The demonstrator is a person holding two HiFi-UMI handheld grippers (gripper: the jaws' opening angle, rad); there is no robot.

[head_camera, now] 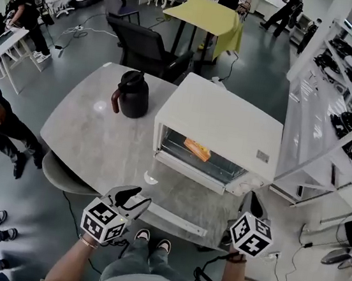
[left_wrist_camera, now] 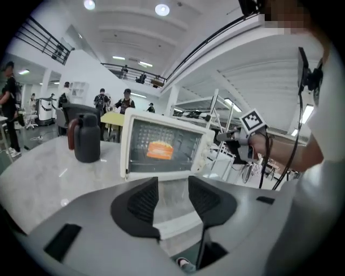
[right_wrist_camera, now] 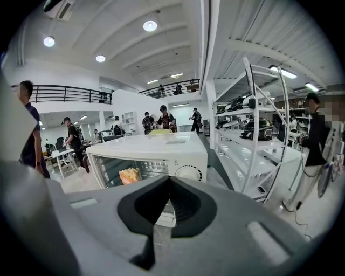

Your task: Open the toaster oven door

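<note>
The white toaster oven [head_camera: 223, 127] stands on the grey table [head_camera: 94, 126]. Its glass door [head_camera: 184, 199] hangs open and lies flat toward me, with the white handle bar [head_camera: 175, 220] at the near edge. An orange piece of food [head_camera: 197, 150] sits on the rack inside. My left gripper [head_camera: 136, 197] is at the handle's left end. In the left gripper view the left gripper [left_wrist_camera: 172, 183] is open, and the handle [left_wrist_camera: 175, 222] shows low in the gap, untouched. My right gripper [head_camera: 254, 208] hovers by the oven's right front corner. In its own view the right gripper [right_wrist_camera: 170, 183] is shut and empty.
A black jug [head_camera: 130, 94] stands on the table left of the oven. A dark chair [head_camera: 143, 45] is behind the table, and white shelving [head_camera: 334, 112] runs close along the right. A yellow table [head_camera: 208, 15] and several people are farther back.
</note>
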